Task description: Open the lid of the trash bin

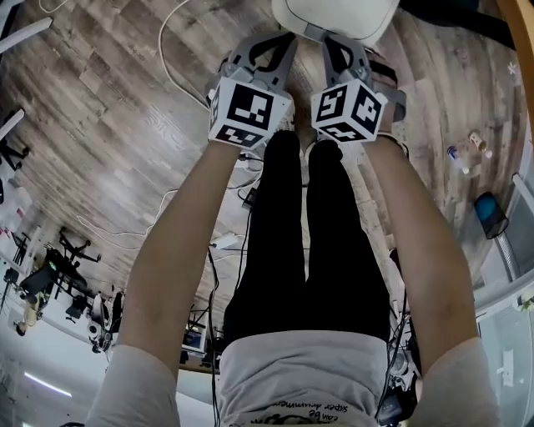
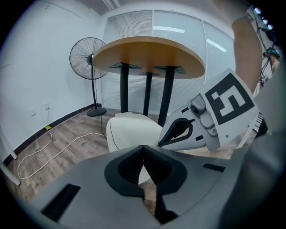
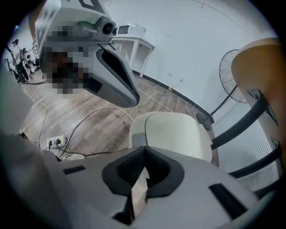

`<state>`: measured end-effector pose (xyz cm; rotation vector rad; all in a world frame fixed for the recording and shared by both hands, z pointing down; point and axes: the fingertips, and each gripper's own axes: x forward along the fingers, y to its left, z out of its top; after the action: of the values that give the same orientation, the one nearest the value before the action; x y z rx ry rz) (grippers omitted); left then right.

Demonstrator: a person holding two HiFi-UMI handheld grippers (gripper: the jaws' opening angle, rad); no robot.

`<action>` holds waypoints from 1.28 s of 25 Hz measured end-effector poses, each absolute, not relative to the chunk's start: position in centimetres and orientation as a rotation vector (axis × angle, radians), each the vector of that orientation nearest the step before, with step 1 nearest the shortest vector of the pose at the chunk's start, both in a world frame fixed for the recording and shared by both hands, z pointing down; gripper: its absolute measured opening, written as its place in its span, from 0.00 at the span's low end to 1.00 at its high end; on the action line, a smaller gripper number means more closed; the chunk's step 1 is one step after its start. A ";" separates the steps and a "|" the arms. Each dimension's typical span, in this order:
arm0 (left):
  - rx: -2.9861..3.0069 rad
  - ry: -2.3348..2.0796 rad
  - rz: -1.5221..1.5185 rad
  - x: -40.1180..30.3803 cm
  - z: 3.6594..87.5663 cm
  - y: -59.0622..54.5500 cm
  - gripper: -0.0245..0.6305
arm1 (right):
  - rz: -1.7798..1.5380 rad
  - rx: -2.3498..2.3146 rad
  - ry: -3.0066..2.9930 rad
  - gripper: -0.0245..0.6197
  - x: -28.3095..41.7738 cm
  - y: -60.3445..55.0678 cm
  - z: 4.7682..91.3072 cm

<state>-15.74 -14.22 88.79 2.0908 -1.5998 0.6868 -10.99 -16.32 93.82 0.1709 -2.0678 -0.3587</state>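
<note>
Near the closed trash bin [image 3: 174, 134], left tongs [image 2: 143, 147] and right tongs [image 3: 144, 148] hover — both pinched together, empty.

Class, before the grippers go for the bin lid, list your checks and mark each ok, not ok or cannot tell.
1. Bin in front of both grippers: ok.
2. Lid shut, nothing on it: ok.
3. Left gripper empty, jaws together: ok.
4. Right gripper empty, jaws together: ok.
5. A gripper touching the lid: not ok, both short of it.
6. Where the lid hinges: cannot tell.
</note>
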 end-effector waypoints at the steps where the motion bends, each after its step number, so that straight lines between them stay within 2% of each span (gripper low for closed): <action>1: 2.092 -1.599 0.686 -15.8 88.9 -14.4 0.06 | -0.363 0.165 -2.061 0.04 -11.0 -16.4 94.1; 16: 2.108 -1.568 0.714 -15.0 88.7 -15.1 0.06 | -0.360 0.088 -1.988 0.03 -10.9 -16.0 95.4; 32: 2.134 -1.645 0.619 -14.7 81.6 -17.3 0.06 | -0.102 0.280 -2.195 0.05 -10.2 -18.9 86.5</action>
<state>-14.72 -17.34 81.59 2.1343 -1.6447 0.6187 -10.18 -18.92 86.53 0.2804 -2.1950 -0.1018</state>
